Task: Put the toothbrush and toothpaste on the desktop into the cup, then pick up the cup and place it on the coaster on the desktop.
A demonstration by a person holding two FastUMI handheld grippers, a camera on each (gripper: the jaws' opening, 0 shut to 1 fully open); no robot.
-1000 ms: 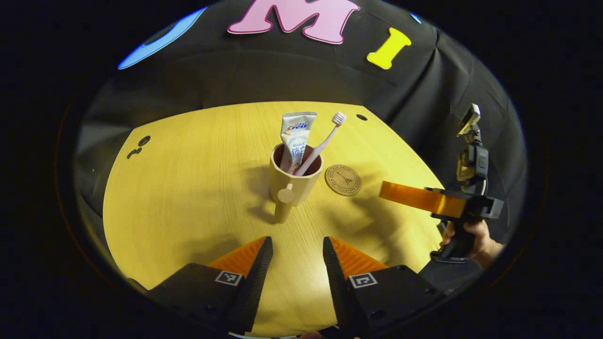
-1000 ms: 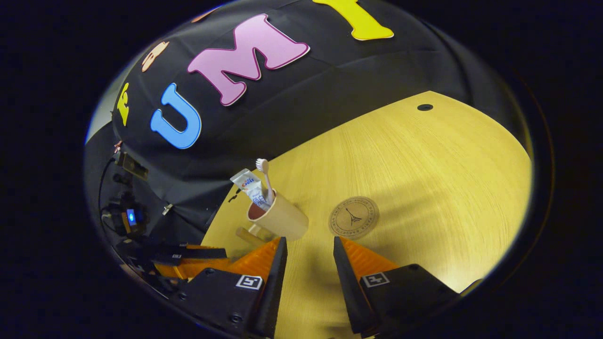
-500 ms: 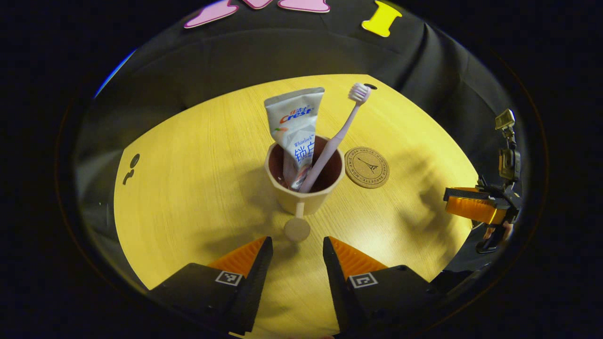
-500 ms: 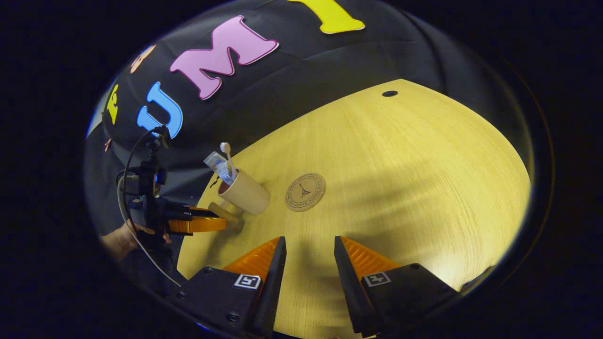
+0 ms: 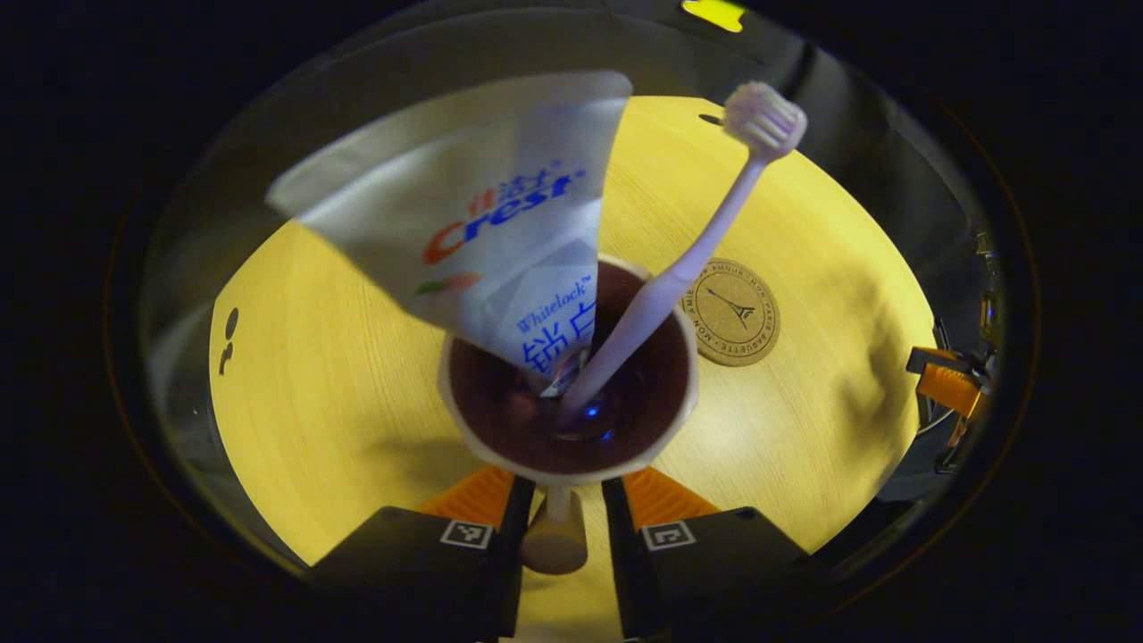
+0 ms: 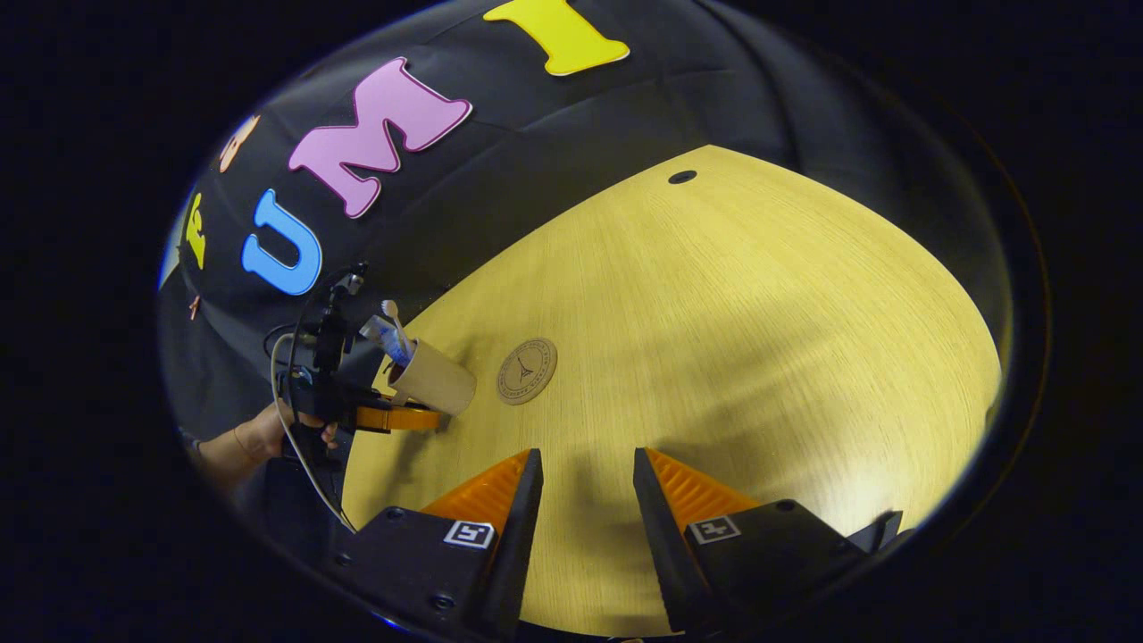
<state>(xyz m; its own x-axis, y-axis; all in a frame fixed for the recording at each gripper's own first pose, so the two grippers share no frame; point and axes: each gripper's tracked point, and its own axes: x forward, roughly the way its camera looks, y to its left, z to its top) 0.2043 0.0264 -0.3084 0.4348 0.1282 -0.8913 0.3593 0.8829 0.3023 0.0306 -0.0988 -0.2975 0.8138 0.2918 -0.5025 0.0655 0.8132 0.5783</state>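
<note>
The beige cup (image 5: 464, 438) stands on the wooden desktop (image 5: 339, 375) right in front of my left gripper (image 5: 566, 500). Inside it lean the white toothpaste tube (image 5: 482, 232) and the pink toothbrush (image 5: 705, 241). The cup's peg handle (image 5: 554, 540) lies between the left gripper's fingers, which stand close on either side with a thin gap on the right. The round cork coaster (image 5: 732, 313) lies just right of the cup. In the right gripper view, my right gripper (image 6: 587, 487) hangs open over bare desktop, far from the cup (image 6: 438, 384) and the coaster (image 6: 527, 371).
The desktop's curved far edge meets the black cloth wall (image 6: 536, 179). A small dark hole (image 6: 682, 177) sits near that edge. A hand (image 6: 268, 433) holds the left gripper at the desk's left rim in the right gripper view.
My left gripper moved forward to the cup until the handle came between its fingers, and the fingers narrowed. My right gripper drew back, away from the cup.
</note>
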